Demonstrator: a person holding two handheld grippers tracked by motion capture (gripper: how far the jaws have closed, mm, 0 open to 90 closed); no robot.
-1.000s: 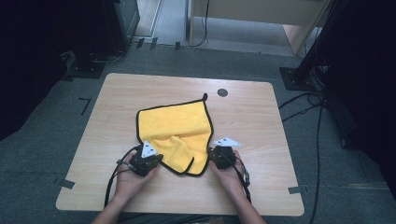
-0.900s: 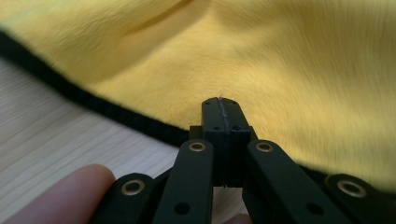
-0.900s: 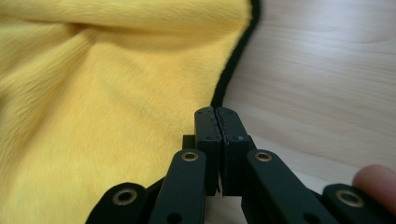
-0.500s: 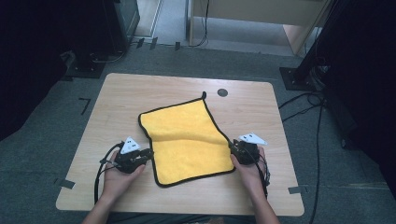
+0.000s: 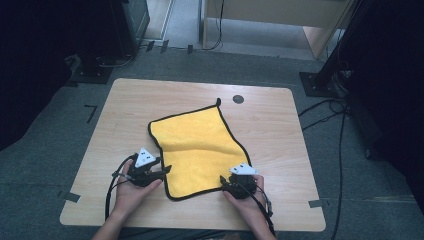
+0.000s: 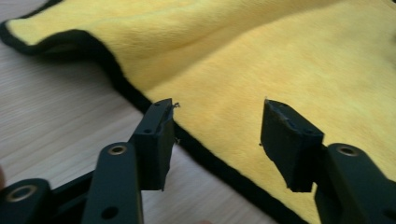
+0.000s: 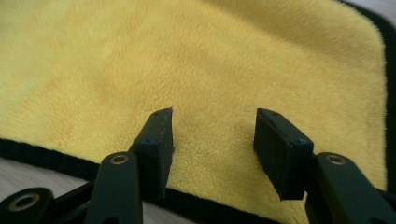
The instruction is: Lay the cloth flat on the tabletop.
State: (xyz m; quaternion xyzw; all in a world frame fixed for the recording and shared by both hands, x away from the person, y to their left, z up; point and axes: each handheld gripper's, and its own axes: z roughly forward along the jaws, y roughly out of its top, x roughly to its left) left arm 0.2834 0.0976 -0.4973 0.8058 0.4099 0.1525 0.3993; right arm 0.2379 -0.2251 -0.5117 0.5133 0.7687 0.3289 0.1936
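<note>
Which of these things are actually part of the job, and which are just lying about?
Part of the job:
yellow fleecy cloth with black edging
left gripper
right gripper

Just lying about:
black floor cables
black stand base

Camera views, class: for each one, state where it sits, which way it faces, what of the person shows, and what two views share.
High view: above the person's side, looking forward and down at the table; forearms, hands and both tools show.
Left gripper view: rides the left tool, facing the yellow cloth and its black edge.
Right gripper view: rides the right tool, facing the cloth.
Shared: the cloth.
</note>
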